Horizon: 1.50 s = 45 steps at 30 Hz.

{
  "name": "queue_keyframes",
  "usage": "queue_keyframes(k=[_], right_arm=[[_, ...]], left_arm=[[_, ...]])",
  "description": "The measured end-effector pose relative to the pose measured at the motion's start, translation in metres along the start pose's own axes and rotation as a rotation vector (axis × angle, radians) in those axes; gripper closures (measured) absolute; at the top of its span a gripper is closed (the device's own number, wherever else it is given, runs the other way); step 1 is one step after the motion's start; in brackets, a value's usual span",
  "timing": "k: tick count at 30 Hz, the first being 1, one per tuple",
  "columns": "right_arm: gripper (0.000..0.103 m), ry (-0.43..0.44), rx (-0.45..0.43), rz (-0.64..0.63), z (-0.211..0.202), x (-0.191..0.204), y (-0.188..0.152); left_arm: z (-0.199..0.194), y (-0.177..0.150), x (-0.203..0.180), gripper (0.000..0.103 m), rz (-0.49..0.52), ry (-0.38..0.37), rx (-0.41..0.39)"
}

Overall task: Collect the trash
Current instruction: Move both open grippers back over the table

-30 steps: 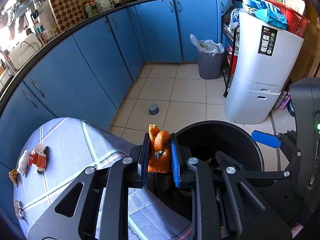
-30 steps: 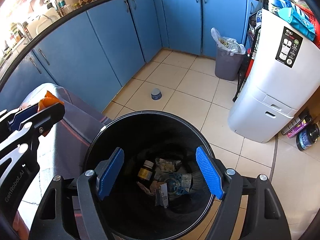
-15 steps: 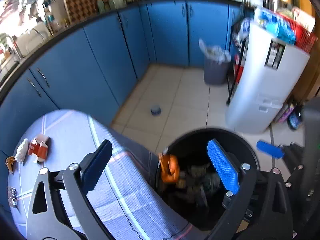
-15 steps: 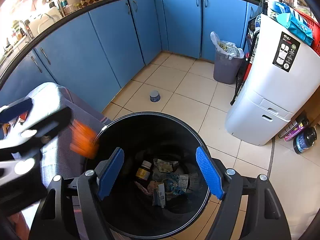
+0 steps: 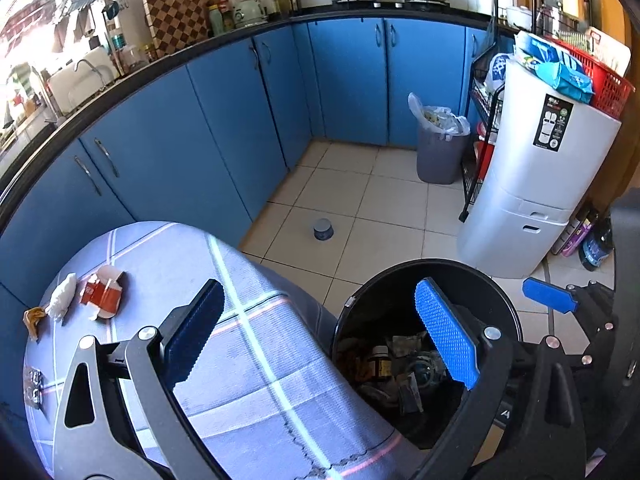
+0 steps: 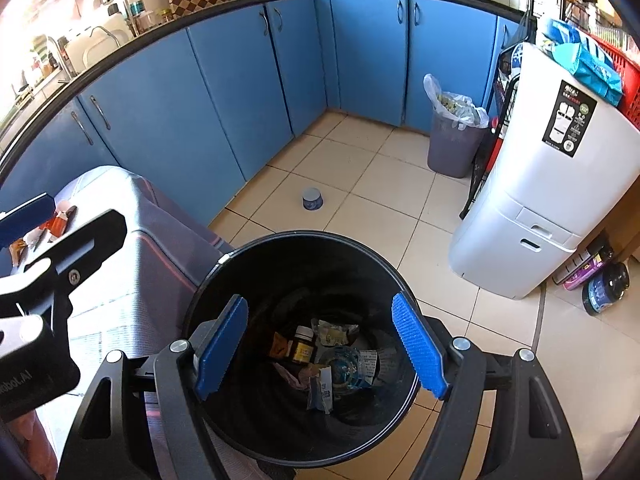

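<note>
A black trash bin [image 5: 432, 268] stands on the floor beside the cloth-covered table [image 5: 168, 256]; it also shows in the right wrist view [image 6: 304, 236]. Several pieces of trash, among them a brown bottle [image 6: 302, 346] and the orange peel [image 6: 280, 346], lie in it. My left gripper [image 5: 320, 334] is open and empty above the table edge and bin rim. My right gripper [image 6: 320, 350] is open and empty over the bin. A red-and-white carton [image 5: 102, 292], a white tissue [image 5: 62, 298] and a brown scrap [image 5: 34, 318] lie on the table's far left.
Blue kitchen cabinets [image 5: 224, 120] curve around the back. A white appliance [image 5: 536, 184] stands at right, a grey lined bin [image 5: 438, 148] behind it. A small blue cup [image 5: 323, 229] sits on the tiled floor. Bottles [image 6: 604, 280] stand at far right.
My left gripper held an orange peel over the bin rim, then opened; the peel fell into the bin. The left gripper has pulled back over the table. The right gripper stayed open.
</note>
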State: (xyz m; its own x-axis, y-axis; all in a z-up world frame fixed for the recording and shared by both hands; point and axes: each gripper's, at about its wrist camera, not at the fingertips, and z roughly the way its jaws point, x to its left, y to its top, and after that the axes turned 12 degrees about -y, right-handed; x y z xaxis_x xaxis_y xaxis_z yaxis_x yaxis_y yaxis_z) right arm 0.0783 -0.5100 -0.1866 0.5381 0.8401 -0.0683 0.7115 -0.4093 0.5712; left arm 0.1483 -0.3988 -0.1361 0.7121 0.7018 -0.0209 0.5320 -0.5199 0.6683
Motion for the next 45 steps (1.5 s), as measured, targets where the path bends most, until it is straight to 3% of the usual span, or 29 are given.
queue_keyframes(k=[10,18,25,38,45], right_arm=[[0.03,0.03,-0.048,-0.053,-0.036,0.031,0.0],[0.03,0.043,-0.081,-0.112,-0.055,0.071,-0.003],[0.03,0.01,-0.165,-0.158,-0.07,0.115,-0.004],[0.03,-0.005,-0.195,-0.247,-0.083,0.18,-0.008],[0.03,0.06,-0.194,-0.267,-0.082,0.212,-0.008]], left_arm=[[-0.037,-0.021,0.038,0.006,-0.081,0.029,-0.019],[-0.072,-0.054,0.095,0.005,-0.195,0.08,-0.042],[-0.098,-0.082,0.14,0.005,-0.275,0.112,-0.059],[-0.122,-0.114,0.194,0.005,-0.362,0.124,-0.086],[-0.134,-0.131,0.228,0.005,-0.416,0.14,-0.104]])
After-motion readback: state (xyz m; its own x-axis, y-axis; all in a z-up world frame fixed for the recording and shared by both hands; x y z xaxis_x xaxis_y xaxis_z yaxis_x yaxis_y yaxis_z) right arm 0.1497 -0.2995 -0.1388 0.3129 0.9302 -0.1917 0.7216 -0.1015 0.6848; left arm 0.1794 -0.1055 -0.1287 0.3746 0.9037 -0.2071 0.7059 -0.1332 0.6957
